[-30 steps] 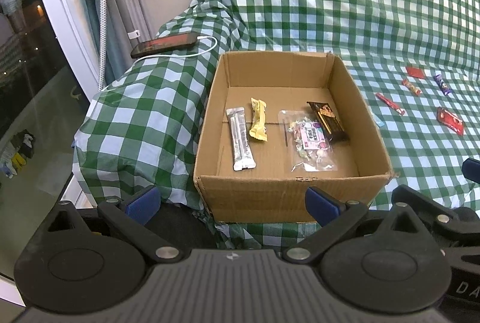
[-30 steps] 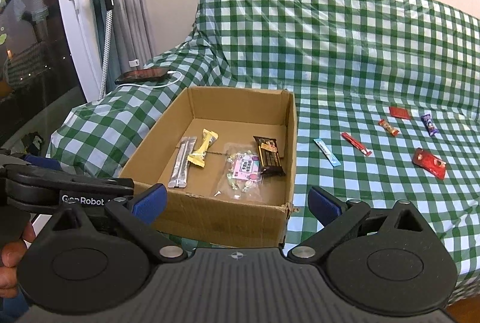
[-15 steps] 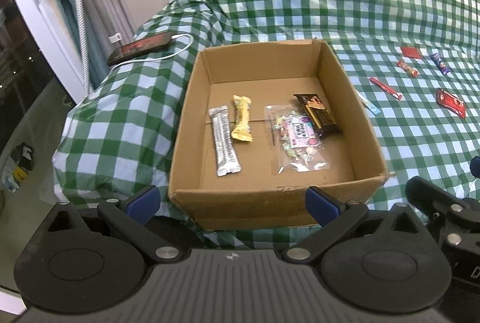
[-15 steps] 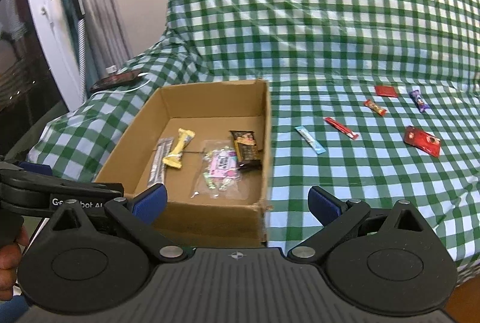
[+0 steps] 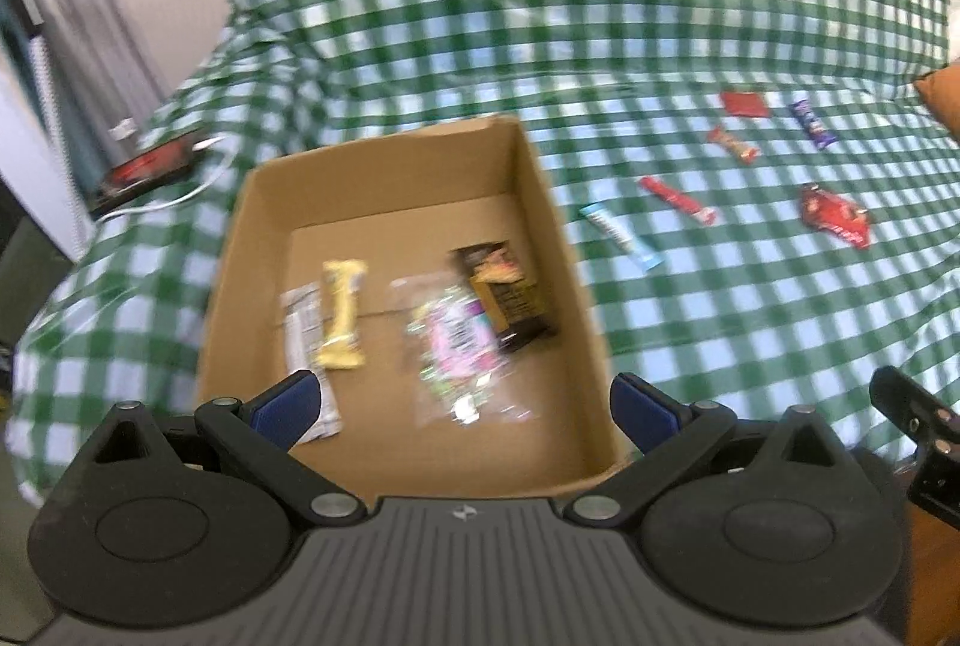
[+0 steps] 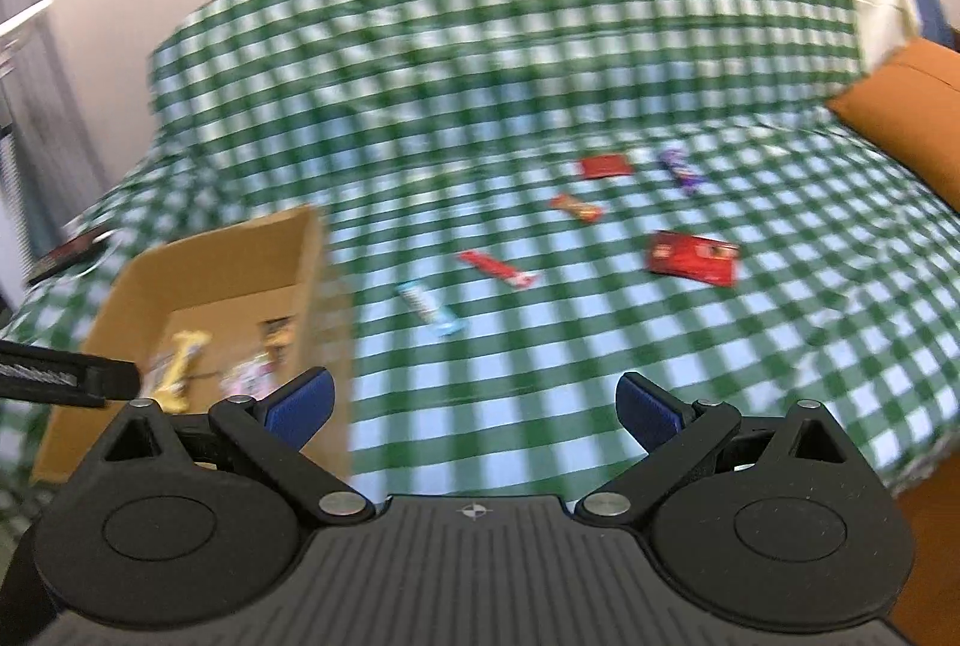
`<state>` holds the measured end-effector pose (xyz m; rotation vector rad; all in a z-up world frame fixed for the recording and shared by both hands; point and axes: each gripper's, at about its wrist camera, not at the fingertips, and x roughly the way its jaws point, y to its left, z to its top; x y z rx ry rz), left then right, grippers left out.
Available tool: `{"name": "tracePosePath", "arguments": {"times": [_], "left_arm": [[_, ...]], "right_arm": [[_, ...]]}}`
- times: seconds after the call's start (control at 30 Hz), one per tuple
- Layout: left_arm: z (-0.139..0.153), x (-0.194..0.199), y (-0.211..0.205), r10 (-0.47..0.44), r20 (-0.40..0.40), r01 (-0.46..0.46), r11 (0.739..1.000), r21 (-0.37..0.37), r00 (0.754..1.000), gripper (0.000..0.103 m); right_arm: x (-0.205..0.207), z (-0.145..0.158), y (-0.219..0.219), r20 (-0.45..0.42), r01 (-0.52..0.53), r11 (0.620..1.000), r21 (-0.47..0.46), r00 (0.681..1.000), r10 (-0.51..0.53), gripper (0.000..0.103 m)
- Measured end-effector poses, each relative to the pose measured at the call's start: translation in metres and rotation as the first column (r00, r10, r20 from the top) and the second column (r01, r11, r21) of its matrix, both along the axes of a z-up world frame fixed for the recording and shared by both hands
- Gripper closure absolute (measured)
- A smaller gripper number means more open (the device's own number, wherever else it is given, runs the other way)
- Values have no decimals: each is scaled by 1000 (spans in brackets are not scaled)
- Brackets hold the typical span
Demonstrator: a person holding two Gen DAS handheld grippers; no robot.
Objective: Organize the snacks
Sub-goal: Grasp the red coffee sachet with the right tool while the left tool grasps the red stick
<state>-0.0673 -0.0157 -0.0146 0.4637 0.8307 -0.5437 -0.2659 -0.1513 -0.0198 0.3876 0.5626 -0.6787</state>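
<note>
Left view: we see the left gripper (image 5: 462,406), jaws spread, holding nothing, over the cardboard box (image 5: 543,178). Yellow bar (image 5: 342,313), candy bag (image 5: 459,346) and dark bar (image 5: 507,295) lie inside. Right view: right gripper (image 6: 474,409), jaws spread, empty; blue bar (image 6: 429,307) at 12 o'clock, red packet (image 6: 693,259) at 1, both on the checkered cover (image 6: 540,364).

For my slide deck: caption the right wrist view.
Open right claw faces six loose snacks on the checked cloth, cardboard box at left.
</note>
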Motion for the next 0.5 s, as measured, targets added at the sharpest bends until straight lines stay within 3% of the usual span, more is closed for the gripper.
{"name": "tracePosePath", "arguments": {"times": [0.23, 0.5], "left_arm": [[-12, 20, -81, -46, -67, 45, 999, -8, 997, 0], [-54, 53, -177, -79, -150, 84, 996, 28, 986, 0]], "right_arm": [[-18, -15, -63, 0, 134, 991, 5, 991, -134, 3], [-14, -39, -144, -20, 220, 975, -3, 975, -220, 2]]}}
